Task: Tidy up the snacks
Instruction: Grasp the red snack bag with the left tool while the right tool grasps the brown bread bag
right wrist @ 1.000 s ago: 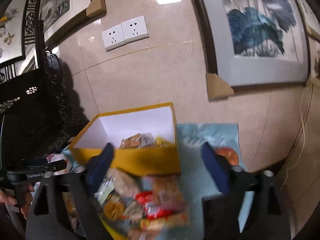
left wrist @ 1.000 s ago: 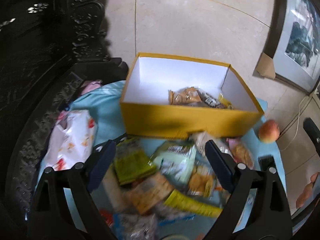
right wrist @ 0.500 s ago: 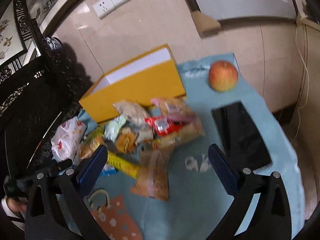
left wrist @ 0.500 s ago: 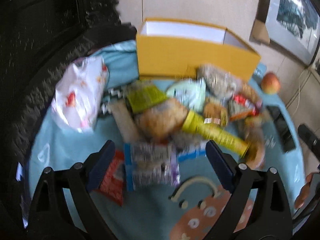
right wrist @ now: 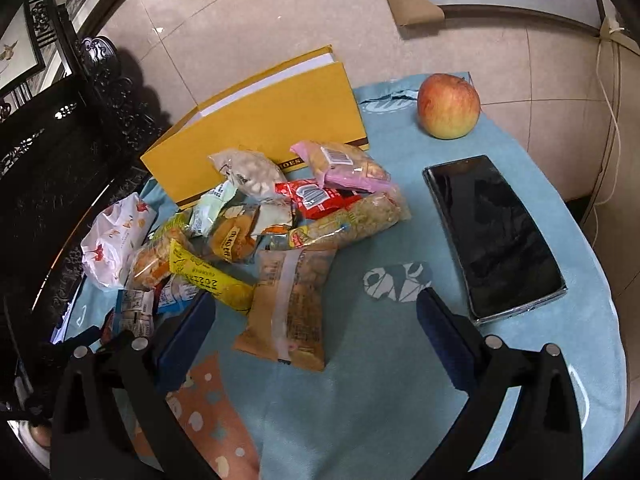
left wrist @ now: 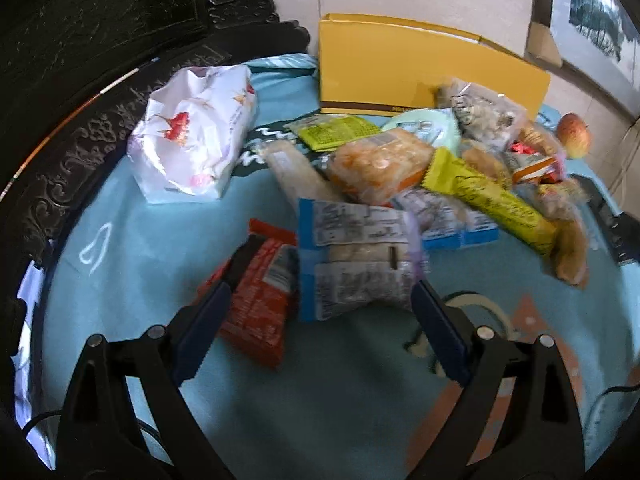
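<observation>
A pile of snack packets lies on the blue cloth in front of a yellow box (left wrist: pixel 424 76), which also shows in the right wrist view (right wrist: pixel 260 128). My left gripper (left wrist: pixel 316 320) is open and empty, low over the cloth, with a blue-and-white packet (left wrist: pixel 356 264) and a red packet (left wrist: pixel 260 292) between its fingers. My right gripper (right wrist: pixel 316 332) is open and empty, with a brown packet (right wrist: pixel 290 304) between its fingers. A yellow bar (right wrist: pixel 208 276), a red packet (right wrist: pixel 316 198) and a pink packet (right wrist: pixel 344 164) lie further back.
A white flowered bag (left wrist: pixel 196 140) lies at the left. An apple (right wrist: pixel 448 106) and a black phone (right wrist: pixel 494 232) lie at the right of the cloth. Dark carved furniture (left wrist: pixel 100 40) rings the table's left side. A tiled wall stands behind the box.
Both grippers have pulled back from the box and dropped low toward the cloth. The box's inside is now out of sight and the near packets sit between the fingers.
</observation>
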The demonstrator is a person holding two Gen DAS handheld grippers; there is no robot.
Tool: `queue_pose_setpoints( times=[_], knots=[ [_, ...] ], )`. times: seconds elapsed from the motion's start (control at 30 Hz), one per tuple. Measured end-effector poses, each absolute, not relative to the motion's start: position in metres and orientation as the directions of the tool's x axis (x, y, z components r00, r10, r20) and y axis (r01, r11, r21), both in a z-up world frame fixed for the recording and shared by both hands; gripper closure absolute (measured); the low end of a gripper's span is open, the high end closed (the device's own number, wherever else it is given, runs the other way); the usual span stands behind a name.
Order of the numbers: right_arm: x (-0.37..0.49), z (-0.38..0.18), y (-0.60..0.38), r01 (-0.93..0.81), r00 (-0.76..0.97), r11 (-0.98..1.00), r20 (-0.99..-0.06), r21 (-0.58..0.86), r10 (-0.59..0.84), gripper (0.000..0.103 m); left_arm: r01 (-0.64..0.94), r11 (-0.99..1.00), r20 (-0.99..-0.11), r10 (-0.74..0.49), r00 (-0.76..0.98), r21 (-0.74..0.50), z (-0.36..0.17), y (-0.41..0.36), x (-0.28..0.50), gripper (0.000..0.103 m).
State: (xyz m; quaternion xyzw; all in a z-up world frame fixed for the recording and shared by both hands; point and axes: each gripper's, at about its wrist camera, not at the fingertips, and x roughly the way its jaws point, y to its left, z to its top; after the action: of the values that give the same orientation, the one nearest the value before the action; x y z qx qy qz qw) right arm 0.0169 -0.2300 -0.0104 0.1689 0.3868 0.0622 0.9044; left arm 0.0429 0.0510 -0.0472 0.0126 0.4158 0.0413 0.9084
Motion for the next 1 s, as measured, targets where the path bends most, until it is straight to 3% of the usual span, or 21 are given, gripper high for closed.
queue_pose_setpoints(
  times=[0.23, 0.33, 0.53, 0.6, 0.67, 0.73, 0.83, 0.9, 1.0],
  knots=[
    [0.016, -0.008, -0.226, 0.002, 0.690, 0.941, -0.681, 0.338, 0.243, 0.002, -0.041, 0.997, -0.740, 0.078, 0.668, 0.068, -0.054, 0.053, 0.054, 0.009],
    [0.016, -0.009, -0.227, 0.006, 0.684, 0.938, -0.686, 0.347, 0.250, 0.002, -0.063, 0.997, -0.757, 0.070, 0.650, 0.038, -0.056, 0.060, 0.059, 0.002],
    [0.014, -0.006, -0.228, 0.004, 0.691, 0.937, -0.678, 0.348, 0.249, 0.002, -0.097, 0.995, -0.772, 0.044, 0.634, -0.023, -0.058, 0.069, 0.055, 0.003],
    [0.014, -0.004, -0.227, -0.003, 0.691, 0.937, -0.677, 0.350, 0.255, 0.002, -0.088, 0.996, -0.774, 0.038, 0.632, -0.023, -0.060, 0.068, 0.055, 0.012],
    [0.013, -0.003, -0.225, -0.009, 0.692, 0.939, -0.675, 0.344, 0.254, 0.002, -0.080, 0.996, -0.767, 0.026, 0.641, -0.033, -0.058, 0.068, 0.054, 0.041],
    [0.012, -0.002, -0.225, -0.014, 0.692, 0.939, -0.675, 0.342, 0.257, 0.002, -0.060, 0.997, -0.768, -0.003, 0.641, -0.054, -0.057, 0.067, 0.052, 0.061],
    [0.012, -0.002, -0.224, -0.014, 0.693, 0.939, -0.674, 0.343, 0.256, 0.002, -0.037, 0.996, -0.768, -0.038, 0.640, -0.080, -0.052, 0.065, 0.046, 0.064],
    [0.011, -0.001, -0.224, -0.014, 0.695, 0.939, -0.672, 0.343, 0.256, 0.002, -0.022, 0.995, -0.763, -0.056, 0.644, -0.093, -0.049, 0.063, 0.039, 0.080],
    [0.012, -0.001, -0.224, -0.012, 0.694, 0.939, -0.674, 0.343, 0.255, 0.002, 0.006, 0.989, -0.757, -0.115, 0.643, -0.145, -0.043, 0.062, 0.027, 0.081]
  ],
)
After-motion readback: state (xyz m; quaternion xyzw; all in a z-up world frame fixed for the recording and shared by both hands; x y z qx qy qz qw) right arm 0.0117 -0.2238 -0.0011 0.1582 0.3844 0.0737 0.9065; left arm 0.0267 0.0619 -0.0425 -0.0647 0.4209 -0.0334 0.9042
